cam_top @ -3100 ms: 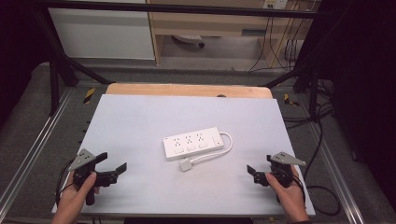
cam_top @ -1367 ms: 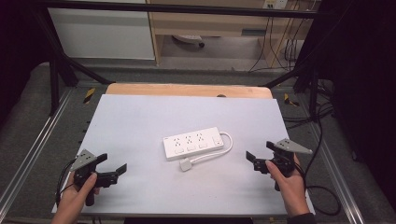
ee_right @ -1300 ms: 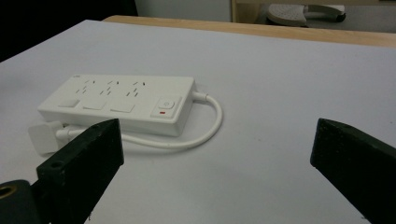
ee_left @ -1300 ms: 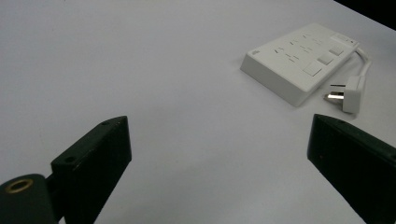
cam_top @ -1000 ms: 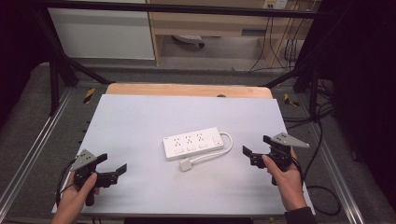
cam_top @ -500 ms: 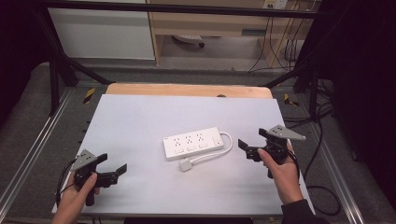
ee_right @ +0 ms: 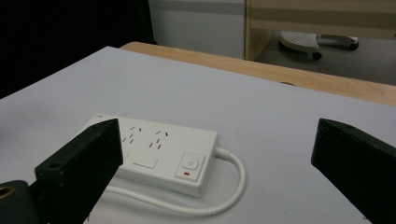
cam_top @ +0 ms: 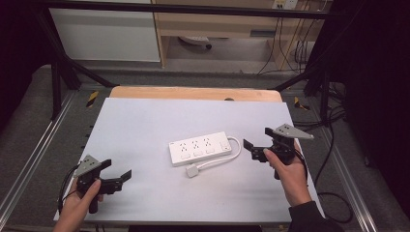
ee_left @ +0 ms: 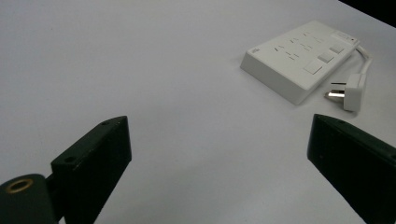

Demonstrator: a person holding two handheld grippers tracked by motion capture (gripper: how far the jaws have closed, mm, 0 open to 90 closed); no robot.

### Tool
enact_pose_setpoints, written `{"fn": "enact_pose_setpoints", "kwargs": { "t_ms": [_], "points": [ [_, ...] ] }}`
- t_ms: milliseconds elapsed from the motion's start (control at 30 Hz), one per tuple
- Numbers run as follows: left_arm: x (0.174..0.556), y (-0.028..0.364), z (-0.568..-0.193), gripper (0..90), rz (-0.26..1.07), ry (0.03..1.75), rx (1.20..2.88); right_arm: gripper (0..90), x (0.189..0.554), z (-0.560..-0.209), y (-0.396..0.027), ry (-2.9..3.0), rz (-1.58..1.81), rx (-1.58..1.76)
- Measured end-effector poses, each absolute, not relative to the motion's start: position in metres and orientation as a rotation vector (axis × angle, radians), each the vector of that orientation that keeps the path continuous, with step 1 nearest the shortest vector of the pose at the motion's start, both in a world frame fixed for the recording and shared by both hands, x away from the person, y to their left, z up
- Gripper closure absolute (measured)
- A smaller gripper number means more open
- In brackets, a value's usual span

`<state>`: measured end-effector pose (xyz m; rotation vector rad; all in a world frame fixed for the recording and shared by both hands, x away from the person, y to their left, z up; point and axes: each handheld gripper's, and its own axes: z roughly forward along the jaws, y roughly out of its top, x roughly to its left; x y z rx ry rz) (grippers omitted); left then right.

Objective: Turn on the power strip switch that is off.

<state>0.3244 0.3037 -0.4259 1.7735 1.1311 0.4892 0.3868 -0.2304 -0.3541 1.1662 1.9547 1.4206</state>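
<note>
Nearby, right gripper (cam_top: 255, 151) fingers spread beside power strip (cam_top: 200, 148) cord loop.

1. One white power strip (cam_top: 200, 148) lies on the counter (cam_top: 145, 125).
2. One plug (cam_top: 192, 170) sits at the end of its one cable (cam_top: 227, 157).
3. The strip carries three socket groups and three small switches beneath them, plus one larger switch (ee_right: 190, 164).
4. Two hand-held grippers: left (cam_top: 126, 176), right (cam_top: 250, 149).

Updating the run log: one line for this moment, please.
left tool: open, idle | right tool: open, facing white plastic power strip | white plug: loose on table
</note>
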Motion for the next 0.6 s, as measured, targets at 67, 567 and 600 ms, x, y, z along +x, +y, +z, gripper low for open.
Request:
{"fn": "enact_pose_setpoints", "kwargs": {
  "t_ms": [67,567,600],
  "points": [
    [0.324,0.304,-0.426,6.4,0.491,1.133,1.777,2.4,0.388,-0.353,-0.229,1.95,1.422,1.162],
    [0.325,0.303,-0.427,6.4,0.492,1.129,1.783,2.6,0.396,-0.346,-0.212,1.927,1.442,1.141],
    [0.325,0.303,-0.427,6.5,0.492,1.129,1.785,2.6,0.397,-0.346,-0.211,1.925,1.446,1.143]
  ]
}}
